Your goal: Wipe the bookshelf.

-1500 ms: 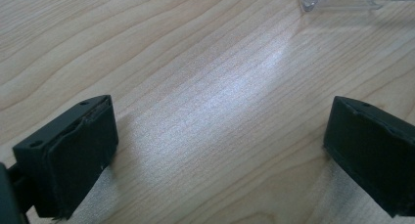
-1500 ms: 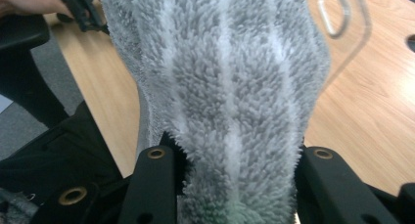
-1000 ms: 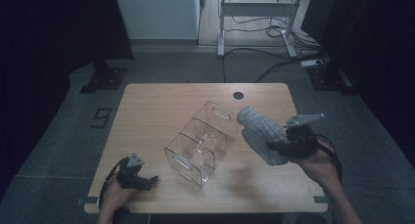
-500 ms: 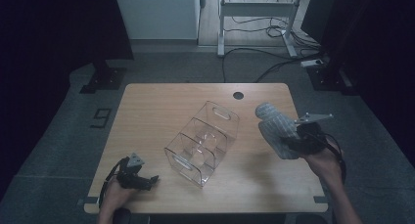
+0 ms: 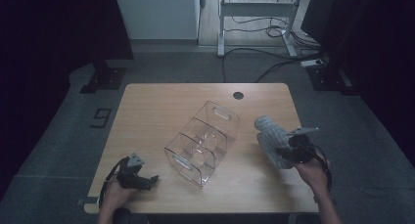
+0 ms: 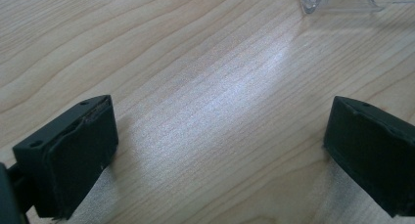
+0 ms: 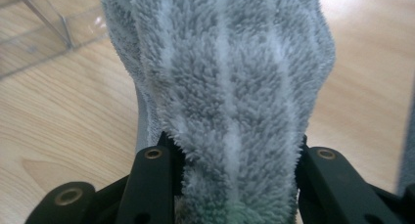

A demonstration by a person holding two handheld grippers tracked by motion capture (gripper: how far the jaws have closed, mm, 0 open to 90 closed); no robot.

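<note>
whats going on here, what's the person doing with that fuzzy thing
A person works at a wooden table with a gripper in each hand. The right gripper is clamped on a fuzzy grey striped cloth, holding it low over the table to the right of a clear plastic bin with dividers. The bin has nothing in it. The left gripper rests near the table's front left corner, jaws open with nothing between them.

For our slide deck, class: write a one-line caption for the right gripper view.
Black tongs clamp a fluffy grey striped sock above the wooden table, beside a clear plastic organizer.
</note>
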